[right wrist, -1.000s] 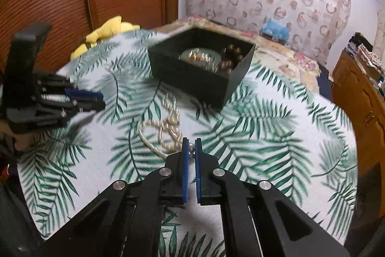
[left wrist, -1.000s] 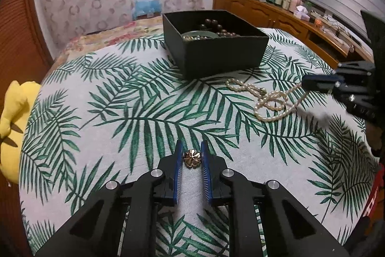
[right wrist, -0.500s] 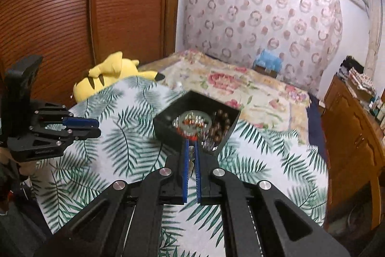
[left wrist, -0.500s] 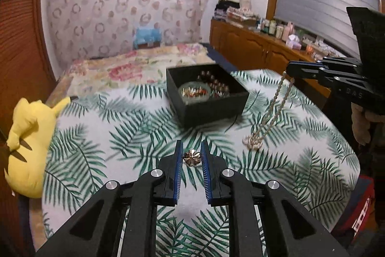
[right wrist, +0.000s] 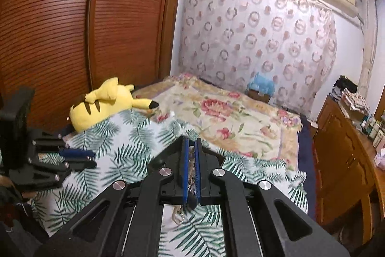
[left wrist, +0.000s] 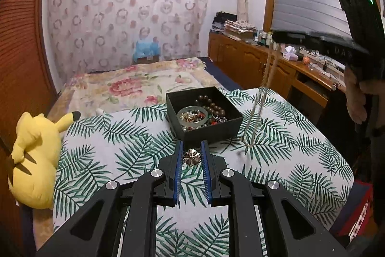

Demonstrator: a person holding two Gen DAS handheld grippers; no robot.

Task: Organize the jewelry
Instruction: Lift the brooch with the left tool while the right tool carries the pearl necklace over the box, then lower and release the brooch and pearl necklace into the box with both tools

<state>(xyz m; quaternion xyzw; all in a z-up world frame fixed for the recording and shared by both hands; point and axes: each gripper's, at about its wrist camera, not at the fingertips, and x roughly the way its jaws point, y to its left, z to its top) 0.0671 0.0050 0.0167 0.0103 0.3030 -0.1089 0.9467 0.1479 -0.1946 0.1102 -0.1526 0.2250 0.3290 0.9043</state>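
Observation:
My left gripper (left wrist: 191,148) is shut on a small gold flower brooch (left wrist: 191,157), held above the palm-leaf tablecloth (left wrist: 108,151). Just beyond it stands the open black box (left wrist: 211,130) with a pale bangle, dark beads and other jewelry inside. My right gripper (left wrist: 276,36), at the upper right in a person's hand, is shut on a pearl necklace (left wrist: 253,117) that hangs down beside the box. In the right wrist view the pearls (right wrist: 191,161) show between the shut pads of the right gripper (right wrist: 191,143), and the box is hidden. The left gripper (right wrist: 92,158) sits at the left.
A yellow plush toy (left wrist: 36,155) lies at the table's left edge. Behind the table is a bed with a floral blanket (left wrist: 144,83). A wooden cabinet (left wrist: 252,62) with clutter runs along the right, and brown wardrobe doors (right wrist: 72,28) stand at the left.
Both grippers have risen. The pearl necklace has come up off the tablecloth and now hangs from the right gripper. The brooch stays in the left gripper.

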